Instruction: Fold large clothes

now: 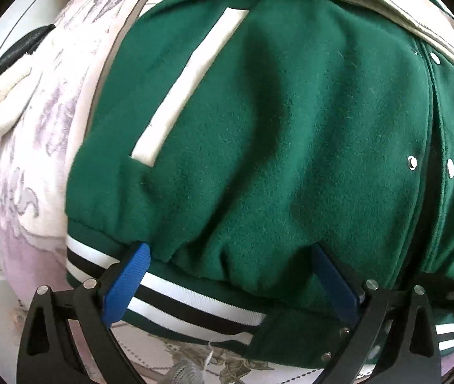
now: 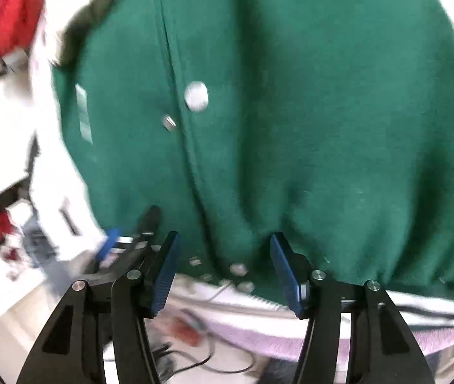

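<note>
Striped hem of green jacket, spread on patterned bed cover: my left claw and right claw both gape empty over it; I'd pinch both layers before lifting.

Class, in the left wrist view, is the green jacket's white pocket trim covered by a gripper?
No, the white pocket trim lies uncovered, apart from the left gripper.
</note>
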`<state>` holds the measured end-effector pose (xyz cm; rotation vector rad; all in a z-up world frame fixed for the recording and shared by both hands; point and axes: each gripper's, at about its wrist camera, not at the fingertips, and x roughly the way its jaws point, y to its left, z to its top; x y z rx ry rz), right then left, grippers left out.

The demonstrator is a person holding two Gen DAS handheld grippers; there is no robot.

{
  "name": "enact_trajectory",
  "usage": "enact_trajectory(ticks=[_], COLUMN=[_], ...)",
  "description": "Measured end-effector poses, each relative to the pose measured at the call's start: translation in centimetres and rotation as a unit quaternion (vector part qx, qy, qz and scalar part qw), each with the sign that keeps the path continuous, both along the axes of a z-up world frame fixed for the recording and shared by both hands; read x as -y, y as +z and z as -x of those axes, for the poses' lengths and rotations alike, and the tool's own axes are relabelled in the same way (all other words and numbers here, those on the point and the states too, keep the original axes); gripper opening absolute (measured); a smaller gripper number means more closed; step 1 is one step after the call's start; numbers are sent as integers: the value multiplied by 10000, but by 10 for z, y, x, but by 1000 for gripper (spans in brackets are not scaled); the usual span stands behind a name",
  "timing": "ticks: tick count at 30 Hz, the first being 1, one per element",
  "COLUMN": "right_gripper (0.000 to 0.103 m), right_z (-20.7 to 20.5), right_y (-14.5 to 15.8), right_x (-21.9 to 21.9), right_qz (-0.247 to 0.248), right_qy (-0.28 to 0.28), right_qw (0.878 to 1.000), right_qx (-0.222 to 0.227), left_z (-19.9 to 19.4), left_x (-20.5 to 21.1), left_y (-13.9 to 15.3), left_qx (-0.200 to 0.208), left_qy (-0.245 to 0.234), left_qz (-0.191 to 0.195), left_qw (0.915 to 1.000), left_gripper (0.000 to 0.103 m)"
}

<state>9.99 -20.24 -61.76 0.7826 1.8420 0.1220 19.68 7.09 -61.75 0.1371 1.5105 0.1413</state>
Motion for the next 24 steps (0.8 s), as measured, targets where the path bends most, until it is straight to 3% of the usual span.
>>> enact_trajectory(ticks=[1,2,4,7,9,11,13,15,17,18,20,24], right_gripper=[49,21,11,9,8,8,9,12,25,30,52,56], right_z=[2,4,6,8,1,2,3,-9,-11,-11,-11,4], right_y=[-2,-1,7,21,28,37,22,-5,-13,-5,19,85], right_x=[-8,-12,-17,-34,-68,-71,-69,-66,-43,-32,-4,96], right_qz=[398,770,982,1016,942,791,614,373,-136,-299,-264,657], right_qy=[194,295,257,101,89,213,438,328,-13,-82,-275,-729], right_qw=[9989,9965,9946,9943,9944,9947,9963,9988,9994,9991,9993,9938], right_qx=[128,161,234,322,481,626,421,-2,-304,-296,-13,524], left_z=[7,7,7,8,5,8,10,12,13,13,12,8], left_x=[0,-10,-25,-45,-60,-69,-79,-84,-91,-92,-86,-42], left_y=[-2,-5,-7,-8,-6,-6,-7,-2,12,23,47,67], left_qx=[6,11,24,38,37,35,15,-36,104,241,505,734], left_qy=[25,26,38,19,40,97,185,327,368,351,255,-128], left_qz=[81,146,274,397,461,508,541,593,508,459,424,530], left_qw=[10000,9999,9996,9992,9989,9987,9984,9977,9980,9980,9975,9958], left_gripper=[103,103,103,103,103,103,103,103,103,103,103,103])
